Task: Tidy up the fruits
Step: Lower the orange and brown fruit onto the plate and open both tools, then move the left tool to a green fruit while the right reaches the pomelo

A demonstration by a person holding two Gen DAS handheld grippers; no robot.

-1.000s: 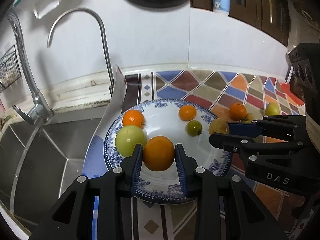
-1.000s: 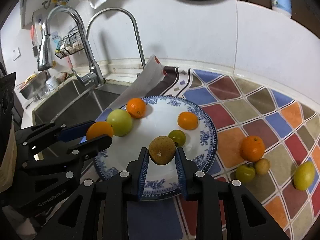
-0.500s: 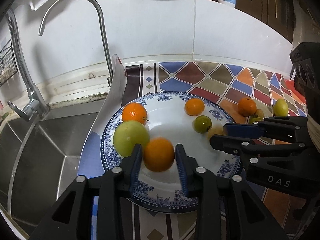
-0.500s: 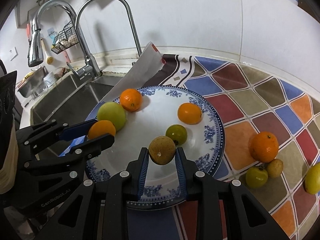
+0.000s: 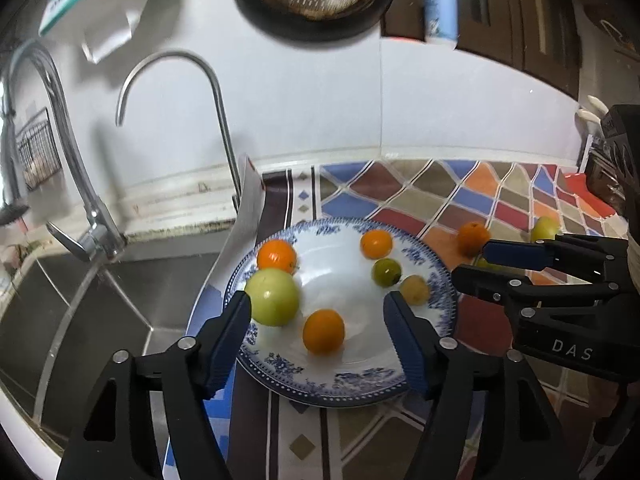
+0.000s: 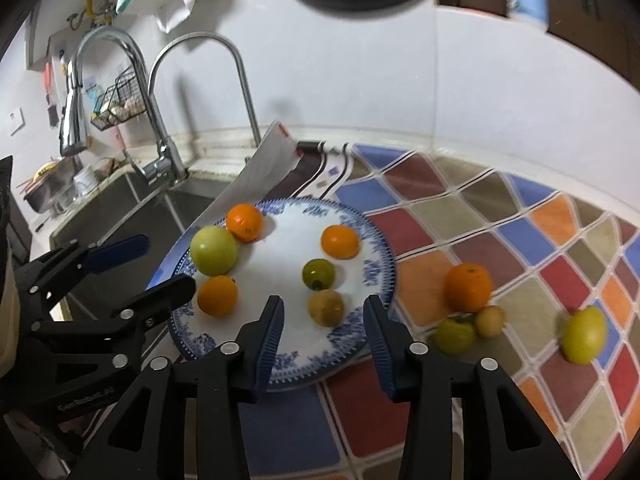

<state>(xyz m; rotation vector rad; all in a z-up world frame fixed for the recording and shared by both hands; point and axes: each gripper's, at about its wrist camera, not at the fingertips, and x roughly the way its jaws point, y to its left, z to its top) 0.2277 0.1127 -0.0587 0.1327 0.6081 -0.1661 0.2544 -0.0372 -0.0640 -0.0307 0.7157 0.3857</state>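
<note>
Claws, left (image 5: 316,312) and right (image 6: 323,316), both spread wide, empty, above plate (image 6: 288,364) of fruit

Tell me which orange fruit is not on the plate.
The orange on the coloured mat, right of the plate; three other orange fruits lie on it.

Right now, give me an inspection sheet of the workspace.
Surface: patterned mat on the counter beside the sink.
Job's things: plate holds six fruits; four more on the mat, including an orange and a lemon.
Clutter: nothing seen.
Grippers: left gripper open; right gripper open; both empty.
Cables: nothing seen.
Surroundings: two taps, wire rack, bottle.
</note>
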